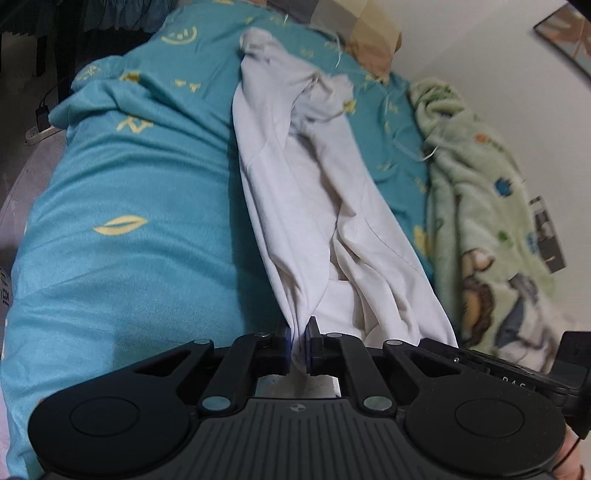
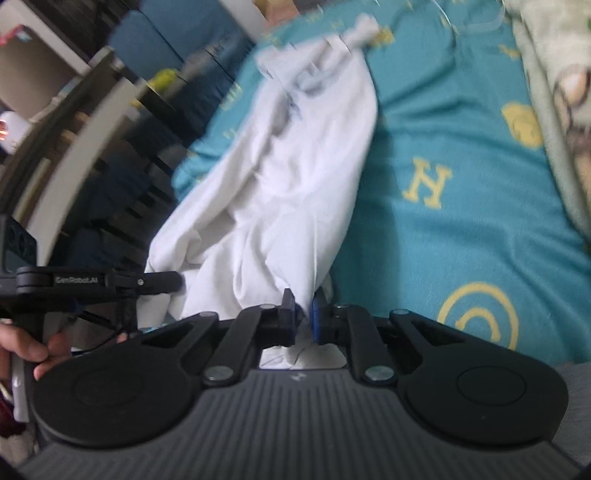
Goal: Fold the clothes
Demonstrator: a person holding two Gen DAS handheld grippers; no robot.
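Observation:
A white garment (image 1: 314,177) lies stretched lengthwise over a teal bedspread (image 1: 140,184), bunched and creased, its far end crumpled. My left gripper (image 1: 298,332) is shut on the garment's near edge, cloth pinched between its pads. In the right wrist view the same white garment (image 2: 295,177) runs away from me over the teal bedspread (image 2: 461,192). My right gripper (image 2: 303,314) is shut on another part of its near edge. The left gripper's black body (image 2: 96,284) shows at the left of that view, held by a hand.
A pale green fleece blanket (image 1: 480,221) with animal prints lies along the right of the bed by a white wall (image 1: 498,74). A patterned pillow (image 1: 369,33) sits at the head. Dark furniture and shelves (image 2: 74,129) stand left of the bed.

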